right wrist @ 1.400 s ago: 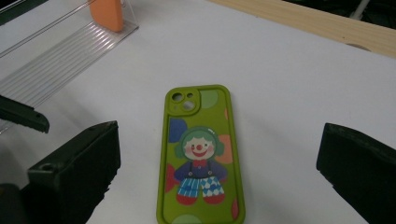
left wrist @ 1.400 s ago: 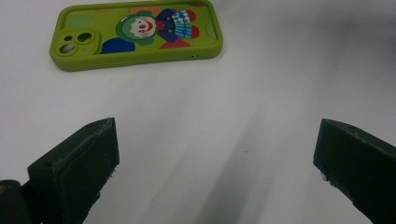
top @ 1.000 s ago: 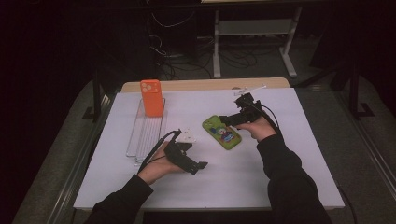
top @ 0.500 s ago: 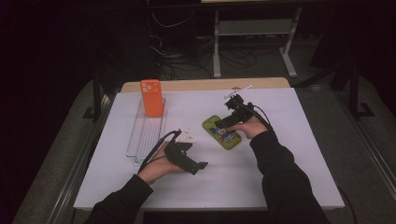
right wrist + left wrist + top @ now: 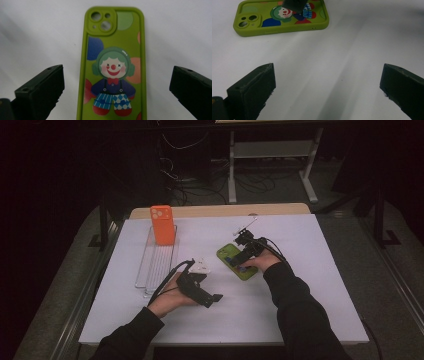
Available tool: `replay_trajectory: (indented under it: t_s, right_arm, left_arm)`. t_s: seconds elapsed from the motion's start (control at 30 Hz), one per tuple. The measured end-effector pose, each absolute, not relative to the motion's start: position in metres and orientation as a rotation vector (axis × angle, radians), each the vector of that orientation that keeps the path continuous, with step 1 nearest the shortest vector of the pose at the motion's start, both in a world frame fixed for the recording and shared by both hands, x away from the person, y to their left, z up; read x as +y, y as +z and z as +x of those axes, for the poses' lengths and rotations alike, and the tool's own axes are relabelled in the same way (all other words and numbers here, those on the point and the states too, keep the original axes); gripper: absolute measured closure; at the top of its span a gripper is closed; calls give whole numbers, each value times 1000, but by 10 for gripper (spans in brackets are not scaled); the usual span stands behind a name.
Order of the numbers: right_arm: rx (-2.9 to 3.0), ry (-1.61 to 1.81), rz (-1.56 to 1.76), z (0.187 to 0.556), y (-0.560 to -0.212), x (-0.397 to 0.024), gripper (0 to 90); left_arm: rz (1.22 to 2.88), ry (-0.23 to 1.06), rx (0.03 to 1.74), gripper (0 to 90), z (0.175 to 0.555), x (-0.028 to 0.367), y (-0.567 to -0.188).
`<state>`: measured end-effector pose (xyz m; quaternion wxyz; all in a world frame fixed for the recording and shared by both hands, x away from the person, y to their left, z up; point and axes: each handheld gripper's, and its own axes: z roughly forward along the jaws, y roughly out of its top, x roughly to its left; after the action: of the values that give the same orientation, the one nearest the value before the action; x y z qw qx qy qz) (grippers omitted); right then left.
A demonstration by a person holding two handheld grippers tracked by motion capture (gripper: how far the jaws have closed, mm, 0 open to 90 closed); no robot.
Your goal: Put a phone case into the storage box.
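A green phone case (image 5: 235,261) printed with a clown lies flat on the white table. In the right gripper view the green phone case (image 5: 113,65) lies lengthwise between the wide-apart jaws of my right gripper (image 5: 116,92), camera holes at the far end. My right gripper (image 5: 242,256) hovers over the case, open. My left gripper (image 5: 206,295) rests low at the table's front left, open on nothing. In the left gripper view the green phone case (image 5: 272,21) lies beyond my left gripper (image 5: 327,87), with part of the right gripper over it.
An orange phone case (image 5: 162,224) stands upright at the far end of a clear ribbed tray (image 5: 156,265) on the left. The white table top (image 5: 300,290) ends near the person's body; a wooden strip (image 5: 220,211) runs along its far edge.
My right gripper has moved left and toward the person, down over the green case. The left gripper has stayed put.
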<state>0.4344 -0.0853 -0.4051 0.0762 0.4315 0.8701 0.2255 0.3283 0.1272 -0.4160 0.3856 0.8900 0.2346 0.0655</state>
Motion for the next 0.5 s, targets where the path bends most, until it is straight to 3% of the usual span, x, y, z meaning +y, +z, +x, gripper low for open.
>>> replay_trajectory:
  t_s: [0.5]
  right_arm:
    - [2685, 513, 1312, 435, -427, -80, 3]
  left_arm:
    - [2268, 143, 611, 0, 326, 124, -419]
